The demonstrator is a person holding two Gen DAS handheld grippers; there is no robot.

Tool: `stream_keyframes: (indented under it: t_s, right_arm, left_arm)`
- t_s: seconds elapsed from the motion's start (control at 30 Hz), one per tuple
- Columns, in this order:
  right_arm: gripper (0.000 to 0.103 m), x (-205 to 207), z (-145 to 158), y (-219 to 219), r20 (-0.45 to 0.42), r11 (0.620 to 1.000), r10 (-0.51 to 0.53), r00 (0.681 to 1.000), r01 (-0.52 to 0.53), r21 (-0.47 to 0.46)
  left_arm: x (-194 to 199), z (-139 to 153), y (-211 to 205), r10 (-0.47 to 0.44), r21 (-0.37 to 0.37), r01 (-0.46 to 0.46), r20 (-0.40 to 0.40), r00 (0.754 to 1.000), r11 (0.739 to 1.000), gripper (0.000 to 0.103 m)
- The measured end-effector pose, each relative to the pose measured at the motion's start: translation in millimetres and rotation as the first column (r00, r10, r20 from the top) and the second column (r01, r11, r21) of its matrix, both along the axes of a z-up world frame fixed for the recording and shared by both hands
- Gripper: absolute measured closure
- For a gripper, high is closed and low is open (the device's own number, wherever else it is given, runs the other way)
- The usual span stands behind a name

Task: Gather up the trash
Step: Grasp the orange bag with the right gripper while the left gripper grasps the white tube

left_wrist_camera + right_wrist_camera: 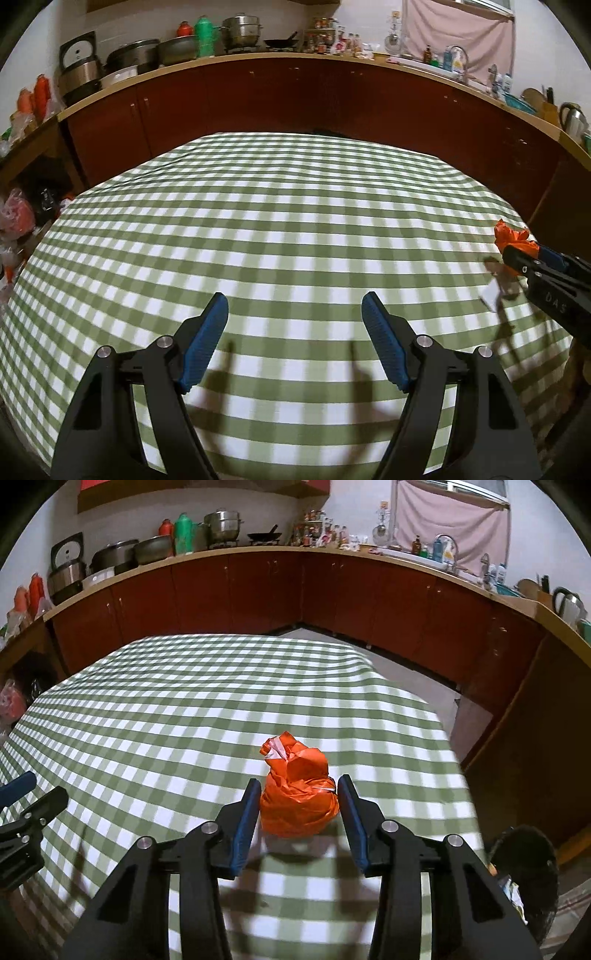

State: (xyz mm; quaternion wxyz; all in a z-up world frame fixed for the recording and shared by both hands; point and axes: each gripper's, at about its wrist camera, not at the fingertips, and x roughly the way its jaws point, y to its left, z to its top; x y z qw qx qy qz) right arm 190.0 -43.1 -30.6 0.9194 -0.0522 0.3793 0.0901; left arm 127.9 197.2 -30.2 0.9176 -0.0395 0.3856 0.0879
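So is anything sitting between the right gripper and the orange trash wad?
Nothing visible. The orange wad already sits between the right gripper fingers, with only green checked tablecloth around it. The fingers flank it closely; whether they press it cannot be told. The left gripper is open, off to the side.

Green-and-white checked tablecloth covers surface, lying in slight wrinkles toward far edge. Dark red cabinets run along back wall and around right side, under pale countertop. On countertop: rice cooker at left, dark pots beside it, green thermos next to red one, steel steamer pot, black wok, cluster of jars and bottles. Pink cloth hangs at window. Steel kettle far right. Pink plastic bags low at left.
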Motion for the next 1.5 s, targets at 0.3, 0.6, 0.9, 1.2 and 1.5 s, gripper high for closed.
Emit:
stream_keyframes:
  t_s: [0.3,0.6,0.9,1.2,1.5]
  right_arm:
    - [0.06,-15,2,-52,0.013,0.995,-0.095,0.995,0.095,-0.004]
    - [0.06,-21,-5,-95,0.001,0.985,-0.174,0.985,0.174,0.006]
    - [0.06,-25,-9,-131,-0.006,0.975,-0.222,0.975,0.222,0.03]
    - [0.06,-23,-10,-143,-0.013,0.972,-0.228,0.974,0.228,0.054]
    - [0.06,-24,-11,-144,-0.014,0.971,-0.228,0.974,0.229,0.065]
  left_arm:
    - [20,-2,-66,-0.136,0.001,0.136,-0.006,0.991,0.991,0.03]
    - [40,-4,-123,-0.23,0.017,0.231,-0.017,0.973,0.973,0.03]
    - [57,-11,-158,-0.277,0.041,0.278,-0.037,0.96,0.96,0.03]
    - [79,-25,-172,-0.304,0.031,0.307,-0.081,0.949,0.951,0.03]
    - [91,-33,-175,-0.33,-0.016,0.33,-0.094,0.939,0.944,0.042]
